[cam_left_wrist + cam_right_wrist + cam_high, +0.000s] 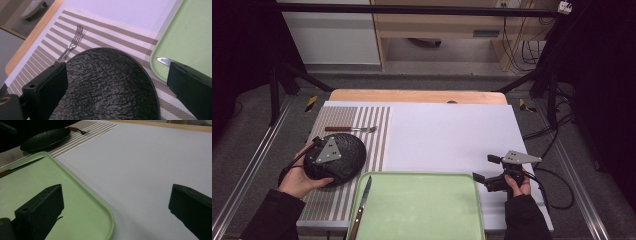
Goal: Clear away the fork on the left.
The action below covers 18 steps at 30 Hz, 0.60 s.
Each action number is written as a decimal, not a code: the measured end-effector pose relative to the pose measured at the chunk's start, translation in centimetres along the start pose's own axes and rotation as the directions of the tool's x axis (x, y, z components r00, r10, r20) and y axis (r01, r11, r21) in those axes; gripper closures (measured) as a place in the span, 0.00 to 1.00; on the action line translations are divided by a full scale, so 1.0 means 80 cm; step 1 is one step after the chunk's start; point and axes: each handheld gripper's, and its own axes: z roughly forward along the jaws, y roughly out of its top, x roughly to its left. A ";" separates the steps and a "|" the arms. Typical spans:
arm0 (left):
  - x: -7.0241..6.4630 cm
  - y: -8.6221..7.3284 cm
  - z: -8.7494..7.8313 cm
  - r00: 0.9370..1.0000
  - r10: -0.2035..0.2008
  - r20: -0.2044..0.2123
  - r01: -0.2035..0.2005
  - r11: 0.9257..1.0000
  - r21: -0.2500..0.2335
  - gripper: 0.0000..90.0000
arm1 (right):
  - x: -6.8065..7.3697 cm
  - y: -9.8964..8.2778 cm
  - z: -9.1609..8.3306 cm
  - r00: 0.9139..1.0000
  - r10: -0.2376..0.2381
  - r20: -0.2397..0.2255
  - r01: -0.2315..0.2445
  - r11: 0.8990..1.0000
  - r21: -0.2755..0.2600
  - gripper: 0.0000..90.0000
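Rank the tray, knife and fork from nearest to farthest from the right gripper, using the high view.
From the right gripper:
1. Tray, just to its left.
2. Knife, on the tray's far left edge.
3. Fork, on the striped mat, far left corner.

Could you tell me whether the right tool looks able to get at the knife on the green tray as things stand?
Probably yes: the right tool, open, sits beside the tray, and the knife lies across its bare surface with nothing between.

Dim, soft overhead light, dark surroundings, slightly grainy frames
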 end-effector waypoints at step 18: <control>0.036 0.008 0.023 0.995 0.077 -0.071 -0.071 0.995 0.075 0.03 | 0.000 -0.001 0.001 1.000 -0.002 0.000 0.002 1.000 0.000 0.00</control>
